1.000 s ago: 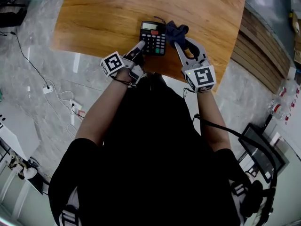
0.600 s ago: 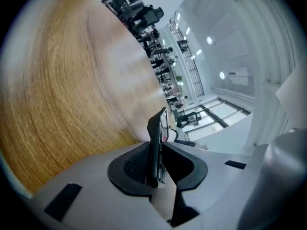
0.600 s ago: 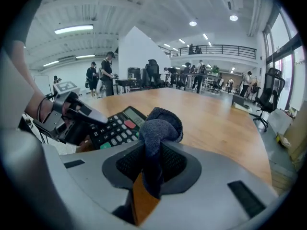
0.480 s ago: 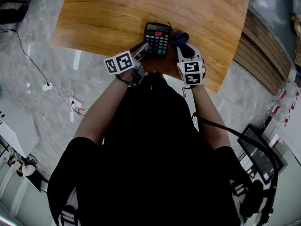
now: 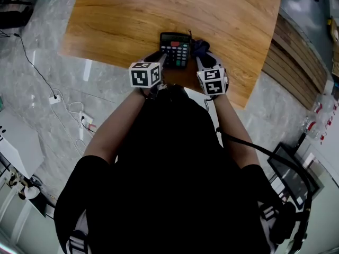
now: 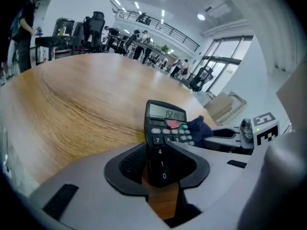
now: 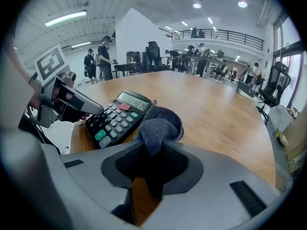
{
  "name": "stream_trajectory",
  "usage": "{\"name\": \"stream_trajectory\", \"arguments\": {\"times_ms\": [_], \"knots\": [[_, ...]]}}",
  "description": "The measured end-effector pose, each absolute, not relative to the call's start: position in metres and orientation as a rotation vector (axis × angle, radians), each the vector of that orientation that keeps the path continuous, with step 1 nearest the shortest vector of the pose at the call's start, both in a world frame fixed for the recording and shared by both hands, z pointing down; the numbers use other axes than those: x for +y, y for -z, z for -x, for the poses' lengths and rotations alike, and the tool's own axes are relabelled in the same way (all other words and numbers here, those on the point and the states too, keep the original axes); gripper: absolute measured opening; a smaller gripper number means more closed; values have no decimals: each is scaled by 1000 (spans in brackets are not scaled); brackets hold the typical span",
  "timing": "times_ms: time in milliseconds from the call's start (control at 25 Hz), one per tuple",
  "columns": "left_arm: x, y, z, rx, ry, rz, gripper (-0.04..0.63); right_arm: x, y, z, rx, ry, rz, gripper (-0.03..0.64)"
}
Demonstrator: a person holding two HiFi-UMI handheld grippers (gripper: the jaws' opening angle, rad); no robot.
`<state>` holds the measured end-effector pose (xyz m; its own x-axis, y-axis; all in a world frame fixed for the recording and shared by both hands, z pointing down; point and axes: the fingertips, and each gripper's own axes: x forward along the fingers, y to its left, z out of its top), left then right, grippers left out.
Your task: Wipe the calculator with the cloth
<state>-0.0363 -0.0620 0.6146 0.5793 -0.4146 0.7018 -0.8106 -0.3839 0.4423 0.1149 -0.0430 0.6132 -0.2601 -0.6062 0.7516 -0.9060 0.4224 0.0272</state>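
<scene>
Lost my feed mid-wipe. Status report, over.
Left gripper jaws just opening, calculator between them, on table. Right gripper shut on cloth, cloth against calculator's right side. No obstruction seen.

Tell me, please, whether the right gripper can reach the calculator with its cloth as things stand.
Probably yes: the cloth in the right gripper lies beside the calculator, with nothing between them.

Black calculator (image 5: 175, 47) lies on the wooden table (image 5: 116, 20), bunched dark-blue cloth (image 5: 199, 47) beside it.

The wooden table (image 5: 116, 20) carries a calculator (image 5: 175, 46) (cloth (image 5: 200, 46) just beside it).
</scene>
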Motion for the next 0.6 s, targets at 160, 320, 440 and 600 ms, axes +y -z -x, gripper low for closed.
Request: {"name": "stream_trajectory", "arguments": {"times_ms": [160, 320, 440, 600], "knots": [[-62, -614, 36, -1015, -776, -2095, 120, -42, -610, -115, -1962, -558, -1248, 86], [-63, -608, 34, -1069, -977, -2276, 124, -45, -596, -111, -1977, -549, -1237, 124], [-59, -598, 30, -1078, -1003, -2376, 117, -47, -584, -116, -1985, -524, -1261, 129], [-68, -568, 27, -1116, -841, -2426, 94, -55, -547, -123, -2025, -459, -1341, 129]]}}
